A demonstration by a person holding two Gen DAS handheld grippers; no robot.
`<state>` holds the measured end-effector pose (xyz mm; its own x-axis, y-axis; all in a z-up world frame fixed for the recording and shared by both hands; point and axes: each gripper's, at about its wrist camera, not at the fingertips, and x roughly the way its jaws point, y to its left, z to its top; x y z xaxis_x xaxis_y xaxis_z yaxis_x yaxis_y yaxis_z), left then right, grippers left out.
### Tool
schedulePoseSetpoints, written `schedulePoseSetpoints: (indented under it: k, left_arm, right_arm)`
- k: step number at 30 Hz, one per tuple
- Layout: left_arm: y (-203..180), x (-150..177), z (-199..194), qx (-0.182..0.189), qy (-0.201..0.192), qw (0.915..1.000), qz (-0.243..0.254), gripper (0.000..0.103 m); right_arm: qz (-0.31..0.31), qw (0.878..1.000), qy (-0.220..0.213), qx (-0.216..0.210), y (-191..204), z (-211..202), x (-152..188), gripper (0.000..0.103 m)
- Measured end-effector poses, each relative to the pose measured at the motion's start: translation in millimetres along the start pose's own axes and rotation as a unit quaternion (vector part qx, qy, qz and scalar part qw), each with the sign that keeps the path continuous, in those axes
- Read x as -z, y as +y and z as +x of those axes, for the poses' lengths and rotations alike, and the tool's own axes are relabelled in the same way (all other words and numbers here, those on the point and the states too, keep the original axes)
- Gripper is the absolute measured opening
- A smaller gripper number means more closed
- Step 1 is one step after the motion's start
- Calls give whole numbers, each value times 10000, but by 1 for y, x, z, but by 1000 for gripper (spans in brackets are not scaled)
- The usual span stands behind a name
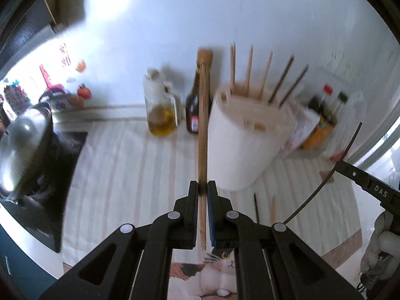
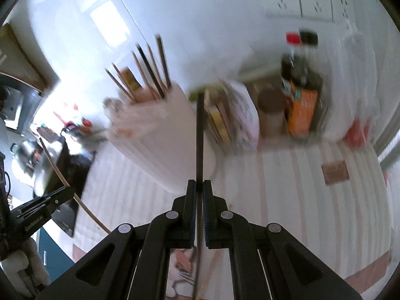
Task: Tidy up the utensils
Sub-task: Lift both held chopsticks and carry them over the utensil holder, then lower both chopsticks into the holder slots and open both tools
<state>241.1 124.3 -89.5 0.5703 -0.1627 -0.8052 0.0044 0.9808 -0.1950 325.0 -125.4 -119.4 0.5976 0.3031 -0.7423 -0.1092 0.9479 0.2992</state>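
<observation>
Chopsticks are mid-transfer: left gripper [image 1: 202, 187] jaws clamp a wooden chopstick [image 1: 203, 125], right gripper [image 2: 199, 186] jaws a dark chopstick [image 2: 200, 135], both short of the white holder [image 1: 245, 145]; next, each tip likely needs lowering into its top.

Both claws are matte black plastic linkages with round silver rivets at the pivots and blue ribbed pads lining the inner faces. The left claw [image 1: 203, 187] fills the lower centre of its view; the right claw [image 2: 199, 186] likewise. White lettering marks each one's side, seen at the frame edges.
</observation>
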Motion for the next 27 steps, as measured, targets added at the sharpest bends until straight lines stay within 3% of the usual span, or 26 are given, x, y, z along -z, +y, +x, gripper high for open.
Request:
schedulePoseSetpoints:
  k: [8,12,21,27]
  left_arm:
    - [-2,-54,-47,279,-651,9975,-83,4]
    - [-10,-87,-54,394,-914,9950,-59,4]
    - [-32,-161,-36,537,-1118,9922,86,4]
    - [-37,-189,-4,630,-951,9935,62,4]
  right_arm:
    - [-373,9959,-750,-334,43,-52,-64,5]
    - [-675,9910,-1135,-239,65,-67,-102,5]
    - [-810,9846,-1551,28,89,-58,-161,5]
    - [-647,9877,-1425,58,89,-29,-181,5]
